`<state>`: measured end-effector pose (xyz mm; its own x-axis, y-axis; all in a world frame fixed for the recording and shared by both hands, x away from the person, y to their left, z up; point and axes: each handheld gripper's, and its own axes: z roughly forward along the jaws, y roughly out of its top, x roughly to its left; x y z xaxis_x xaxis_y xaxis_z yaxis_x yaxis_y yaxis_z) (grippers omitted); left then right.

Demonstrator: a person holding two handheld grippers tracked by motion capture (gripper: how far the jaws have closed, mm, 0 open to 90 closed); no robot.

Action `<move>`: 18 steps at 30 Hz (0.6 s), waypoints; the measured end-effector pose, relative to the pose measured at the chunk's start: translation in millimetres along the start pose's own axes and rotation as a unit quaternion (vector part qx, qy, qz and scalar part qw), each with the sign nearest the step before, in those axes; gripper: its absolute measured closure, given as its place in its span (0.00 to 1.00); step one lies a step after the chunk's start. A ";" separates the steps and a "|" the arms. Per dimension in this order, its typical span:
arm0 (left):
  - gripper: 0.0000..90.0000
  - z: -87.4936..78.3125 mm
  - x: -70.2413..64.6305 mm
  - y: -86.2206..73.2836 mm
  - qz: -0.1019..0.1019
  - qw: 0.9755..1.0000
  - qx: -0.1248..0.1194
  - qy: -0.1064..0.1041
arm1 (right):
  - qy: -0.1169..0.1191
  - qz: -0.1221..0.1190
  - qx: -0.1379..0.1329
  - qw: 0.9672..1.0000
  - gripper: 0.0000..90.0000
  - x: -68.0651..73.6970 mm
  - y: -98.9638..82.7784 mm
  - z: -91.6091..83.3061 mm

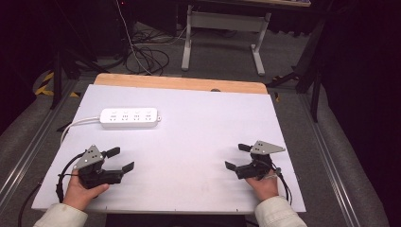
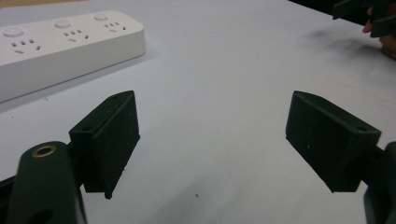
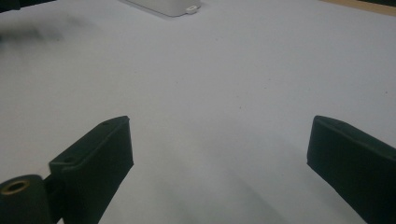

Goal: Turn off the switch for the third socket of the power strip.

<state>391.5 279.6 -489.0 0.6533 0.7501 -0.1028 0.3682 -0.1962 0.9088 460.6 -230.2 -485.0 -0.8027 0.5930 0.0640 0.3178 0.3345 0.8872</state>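
Your left gripper (image 1: pixel 118 160) sits at about 7 o'clock on the desk with its fingers (image 2: pixel 109 140) spread wide and nothing between them; your right gripper (image 1: pixel 238 156) sits at about 5 o'clock, its fingers (image 3: pixel 95 163) likewise apart and empty. The white plastic four-outlet power strip (image 1: pixel 128 117) lies flat at about 10 o'clock, well apart from both grippers and nearer your left one.

If you go for the strip, the main risk is its smooth, wide body. I judge that the fingers would have to span its narrow side squarely; come in tilted and one pad may ride up over the rounded edge and push the strip away instead of gripping it. Its white cord (image 1: pixel 78 124) runs off the desk's left edge at 9 o'clock, so a lift or drag may pull the cord taut and twist the strip out of your hold. Your own trailing gripper cables could also snag at the desk's near edge.

The desk (image 1: pixel 198 137) carries a plain, matt white sheet, with a strip of bare wood (image 1: pixel 179 83) showing along the far side at 12 o'clock. Around it the room is dark: grey carpet, loose black cables (image 1: pixel 149 59) on the floor at 11 o'clock, and a white-legged table frame (image 1: pixel 222 28) beyond.
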 end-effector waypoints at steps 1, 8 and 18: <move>0.20 0.6 0.2 -0.6 0.005 1.000 0.004 0.002 | 0.000 0.000 0.000 1.000 0.08 0.0 0.0 -0.1; 0.19 6.7 -2.8 -0.8 0.032 0.999 0.032 0.001 | 0.006 0.000 -0.004 1.000 0.08 0.1 0.2 -1.0; 0.19 1.9 0.0 4.0 -0.002 1.000 0.017 0.001 | 0.010 -0.003 -0.004 1.000 0.08 0.5 0.5 -1.1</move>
<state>394.3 277.6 -486.1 0.6508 0.7518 -0.1061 0.3939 -0.2149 0.8937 459.8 -230.5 -484.0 -0.8149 0.5757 0.0678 0.3087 0.3320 0.8914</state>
